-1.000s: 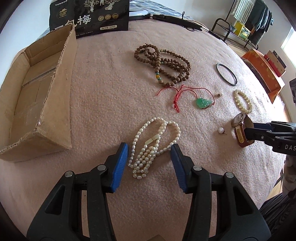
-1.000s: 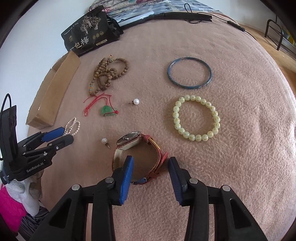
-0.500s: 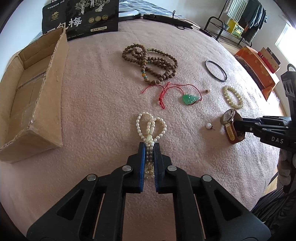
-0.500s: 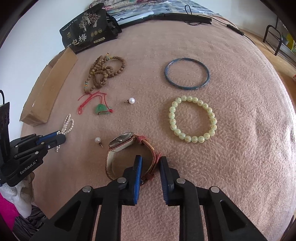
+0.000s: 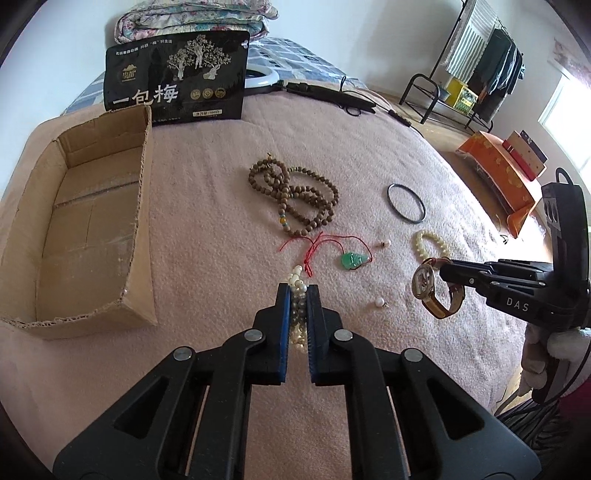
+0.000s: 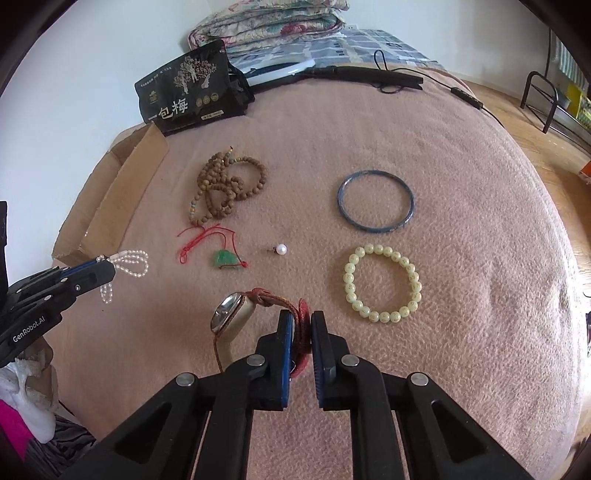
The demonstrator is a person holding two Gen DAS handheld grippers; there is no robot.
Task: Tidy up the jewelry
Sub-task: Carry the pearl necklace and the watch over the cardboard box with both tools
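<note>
My left gripper (image 5: 298, 291) is shut on the white pearl necklace (image 5: 297, 317) and holds it above the pink blanket; its loops hang from the jaws in the right wrist view (image 6: 129, 263). My right gripper (image 6: 302, 319) is shut on the red-brown strap of the wristwatch (image 6: 231, 318), lifted off the blanket; it also shows in the left wrist view (image 5: 436, 290). The open cardboard box (image 5: 79, 236) lies to the left. On the blanket lie brown wooden beads (image 5: 295, 195), a green pendant on red cord (image 5: 354, 259), a dark bangle (image 6: 375, 201) and a pale bead bracelet (image 6: 382, 282).
Two loose pearl earrings lie on the blanket (image 5: 380, 302) (image 6: 281, 249). A black snack bag (image 5: 175, 77) stands behind the box, with a folded quilt (image 6: 273, 22) and a ring light with cable (image 6: 354, 72) at the back. An orange box (image 5: 498, 181) sits off the right edge.
Both grippers, shut on their items half a second ago, have lifted them off the blanket. The necklace loops now hang bunched from the left jaws. The watch hangs from the right jaws.
</note>
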